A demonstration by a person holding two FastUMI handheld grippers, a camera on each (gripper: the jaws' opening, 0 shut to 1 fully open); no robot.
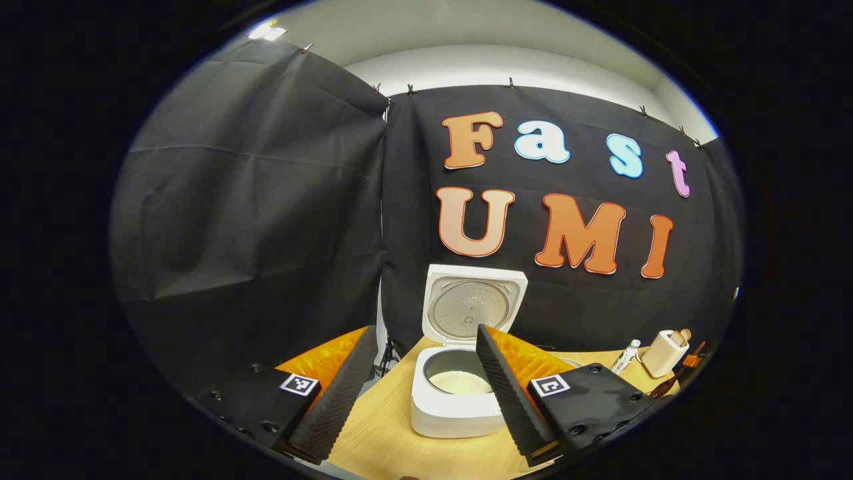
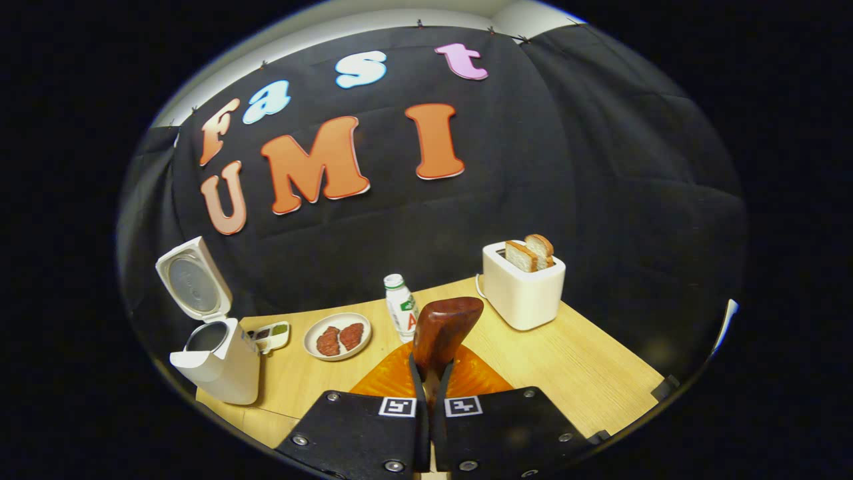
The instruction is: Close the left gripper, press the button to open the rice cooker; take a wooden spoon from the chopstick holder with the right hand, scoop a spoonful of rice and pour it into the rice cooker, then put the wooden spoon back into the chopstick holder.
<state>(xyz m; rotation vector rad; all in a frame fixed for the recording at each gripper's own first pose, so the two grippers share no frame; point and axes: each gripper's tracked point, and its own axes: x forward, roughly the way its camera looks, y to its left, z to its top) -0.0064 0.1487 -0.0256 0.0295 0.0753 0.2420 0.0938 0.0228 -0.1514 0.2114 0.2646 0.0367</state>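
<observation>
Between the right gripper's [image 2: 430,383] fingers the wooden spoon [image 2: 443,330] sits clamped: jaws nearly together, both pressing on the handle, bowl upward and away from the camera, long axis running along the fingers and leaning slightly right. Whether the bowl carries rice cannot be told; its rounded back faces the camera.

Left gripper [image 1: 416,393]: fingers spread wide, holding nothing, touching nothing. Through the gap between them stands the rice cooker [image 1: 453,407], lid [image 1: 473,303] hinged up at the back, pale rice visible in the inner pot [image 1: 460,381].

Surface: light wooden table [image 2: 580,373]. In the right gripper view, the rice cooker stands at the far left with lid raised; to its right a small sauce dish [image 2: 272,335], then a plate [image 2: 337,336] with two reddish pieces, then a small bottle [image 2: 402,308] just behind the spoon's bowl. A white toaster [image 2: 523,287] with two bread slices stands to the right, well apart from the cooker.

Black cloth walls back the booth.
</observation>
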